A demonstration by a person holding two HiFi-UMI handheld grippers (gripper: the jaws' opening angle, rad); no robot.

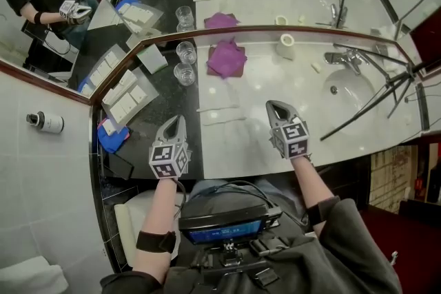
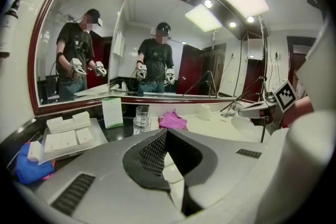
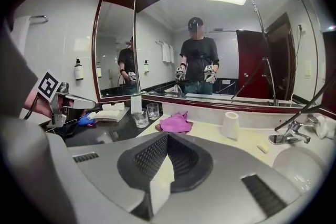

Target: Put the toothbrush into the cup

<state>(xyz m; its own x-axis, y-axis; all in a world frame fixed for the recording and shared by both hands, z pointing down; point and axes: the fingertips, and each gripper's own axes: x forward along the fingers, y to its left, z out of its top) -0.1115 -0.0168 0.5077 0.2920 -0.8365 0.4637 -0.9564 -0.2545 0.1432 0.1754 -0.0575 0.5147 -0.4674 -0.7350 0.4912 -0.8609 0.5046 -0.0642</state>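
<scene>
Two clear glass cups (image 1: 185, 74) (image 1: 186, 51) stand on the black part of the counter by the mirror; they also show in the left gripper view (image 2: 140, 124) and the right gripper view (image 3: 140, 118). Two long pale wrapped strips (image 1: 220, 113) lie on the white counter between my grippers; I cannot tell whether they are toothbrushes. My left gripper (image 1: 178, 119) (image 2: 167, 132) is shut and empty, over the black counter near its front edge. Over the white counter, my right gripper (image 1: 275, 105) (image 3: 168, 135) is also shut and empty.
A purple cloth (image 1: 227, 57) lies beside the cups. A white roll (image 1: 286, 45), a faucet (image 1: 342, 60) and a sink (image 1: 344, 89) are to the right, with tripod legs (image 1: 372, 103) across the basin. A tray of white packets (image 1: 127, 98) and a blue item (image 1: 112, 136) sit at the left.
</scene>
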